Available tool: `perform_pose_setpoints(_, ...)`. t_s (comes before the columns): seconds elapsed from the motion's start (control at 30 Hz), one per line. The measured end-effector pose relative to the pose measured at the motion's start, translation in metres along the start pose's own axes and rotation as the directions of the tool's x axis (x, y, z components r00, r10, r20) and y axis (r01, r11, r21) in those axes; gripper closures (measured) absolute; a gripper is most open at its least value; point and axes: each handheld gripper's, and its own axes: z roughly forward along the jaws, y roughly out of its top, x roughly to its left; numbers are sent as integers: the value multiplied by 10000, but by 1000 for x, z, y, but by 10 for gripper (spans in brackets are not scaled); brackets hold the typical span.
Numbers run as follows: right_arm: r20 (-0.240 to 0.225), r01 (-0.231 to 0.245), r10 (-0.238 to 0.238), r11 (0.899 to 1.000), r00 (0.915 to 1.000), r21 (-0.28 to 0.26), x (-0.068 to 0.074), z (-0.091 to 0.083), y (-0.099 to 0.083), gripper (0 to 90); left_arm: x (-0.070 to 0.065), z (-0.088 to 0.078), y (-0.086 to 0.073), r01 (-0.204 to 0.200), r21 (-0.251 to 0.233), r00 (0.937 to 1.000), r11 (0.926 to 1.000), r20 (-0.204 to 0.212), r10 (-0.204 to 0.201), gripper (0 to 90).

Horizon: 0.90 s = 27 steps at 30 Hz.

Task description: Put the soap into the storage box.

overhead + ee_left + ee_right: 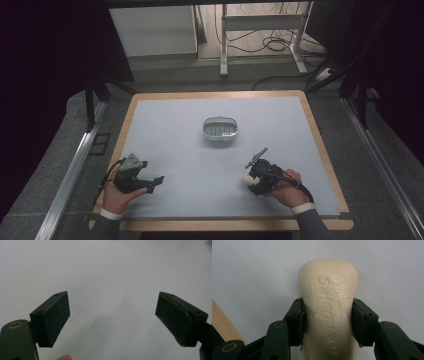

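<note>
In the high view, I keep the right gripper (251, 178) low over the near right part of the table (165, 120), with a cream soap bar (246, 179) between its jaws. The white soap dish (220, 130) stands in the middle of the table, well apart from both grippers; I judge that the soap is meant to go there, so I hold it lifted and ready. The left gripper (159, 180) rests at the near left, out of the way.

In the left gripper view, the left gripper (112, 317) has its jaws spread wide with nothing between them, above bare table.

In the right gripper view, the right gripper (327, 320) presses both pads on the narrow sides of the soap bar (328, 297). The bar is pale cream, rounded, with an embossed brand word and shield, and it looks a little wet, so I think it can slip.
</note>
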Motion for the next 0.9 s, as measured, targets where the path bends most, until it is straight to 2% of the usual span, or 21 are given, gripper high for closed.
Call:
perform_pose_setpoints(0.57,217,-63,83,9961,9997,-884,-14,-15,10,492,0,0,0,-1,12,10000,10000,-10,1,127)
perform_pose_setpoints(0.9,37,-164,170,9912,9998,-1310,-23,-21,20,492,0,0,0,-38,27,10000,10000,-28,38,127)
